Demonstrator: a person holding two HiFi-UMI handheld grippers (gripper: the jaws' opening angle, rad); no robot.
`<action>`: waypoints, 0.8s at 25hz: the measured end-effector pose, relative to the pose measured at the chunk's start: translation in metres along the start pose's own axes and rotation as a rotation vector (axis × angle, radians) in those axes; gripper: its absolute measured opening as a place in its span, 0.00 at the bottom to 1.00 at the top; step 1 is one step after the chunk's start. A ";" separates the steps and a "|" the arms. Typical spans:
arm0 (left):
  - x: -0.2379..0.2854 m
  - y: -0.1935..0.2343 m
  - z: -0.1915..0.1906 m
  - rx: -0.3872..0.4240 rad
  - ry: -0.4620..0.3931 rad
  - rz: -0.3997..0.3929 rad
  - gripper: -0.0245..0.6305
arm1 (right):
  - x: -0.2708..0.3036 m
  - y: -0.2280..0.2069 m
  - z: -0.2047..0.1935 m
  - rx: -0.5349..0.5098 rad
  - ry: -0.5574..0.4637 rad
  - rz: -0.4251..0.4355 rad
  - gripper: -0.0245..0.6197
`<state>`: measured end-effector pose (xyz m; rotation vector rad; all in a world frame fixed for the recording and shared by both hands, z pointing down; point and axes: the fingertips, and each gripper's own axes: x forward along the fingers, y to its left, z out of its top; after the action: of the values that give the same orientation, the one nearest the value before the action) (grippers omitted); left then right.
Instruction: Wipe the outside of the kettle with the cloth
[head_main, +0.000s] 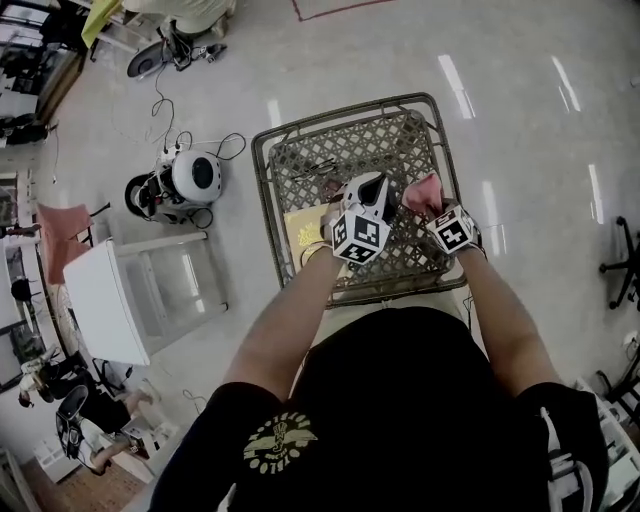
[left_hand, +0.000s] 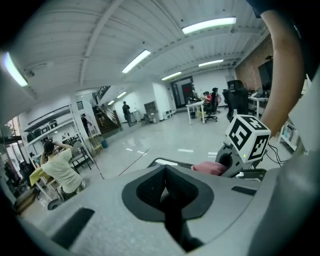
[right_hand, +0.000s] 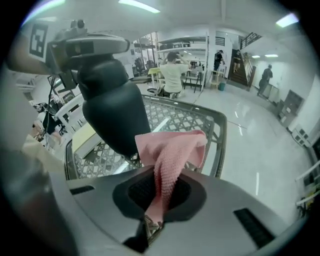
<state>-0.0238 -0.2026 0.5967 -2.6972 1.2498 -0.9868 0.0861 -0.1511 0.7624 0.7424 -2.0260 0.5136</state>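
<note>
- L claw (left_hand: 166, 186): pads pressed together in its own view, w/ a dark strip caught in the slit below them. The kettle (right_hand: 115, 112) isn't seen there. In the R gripper view it hangs right under that claw's grey shell, upper left of frame, so the grip looks to be at the kettle's top.
- Cloth (right_hand: 172, 150): center of the R gripper view, just right of the kettle's lower flank. Its near corner meets the dark body or sits just in front of it; can't tell which.
- R claw (right_hand: 159, 202): pinching the cloth. A twisted strand runs down btwn the pads and the rest fans out above the shell.
- Head view: both claws sit side by side at center frame over the woven table (head_main: 262, 190), L one nearer the middle, R one near the table's right rim.
- Edges/room: raised rim all round the table. A pale yellow pad (head_main: 300, 236) lies on the weave left of the L claw.
- Bare shiny floor (head_main: 530, 120) at upper right. At left of frame stand a white cart (head_main: 110, 300) and a round white device (head_main: 192, 178) w/ cables. A chair (head_main: 625, 262) sits at the far right edge.
- Kettle look: matte black, bulbous, narrowing toward the bottom.
- Cloth look: pink, knobbly weave.
</note>
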 end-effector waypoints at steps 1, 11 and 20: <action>0.001 0.000 0.000 0.006 0.004 -0.002 0.04 | -0.003 0.003 0.012 -0.023 -0.011 0.000 0.07; 0.002 -0.001 0.007 -0.025 0.038 -0.052 0.04 | -0.014 0.021 0.088 -0.240 -0.005 -0.007 0.07; 0.002 -0.003 -0.001 -0.016 0.032 -0.067 0.04 | -0.021 0.047 0.105 -0.398 -0.004 -0.002 0.07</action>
<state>-0.0210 -0.2015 0.5988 -2.7635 1.1843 -1.0351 -0.0004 -0.1740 0.6870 0.5013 -2.0435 0.0980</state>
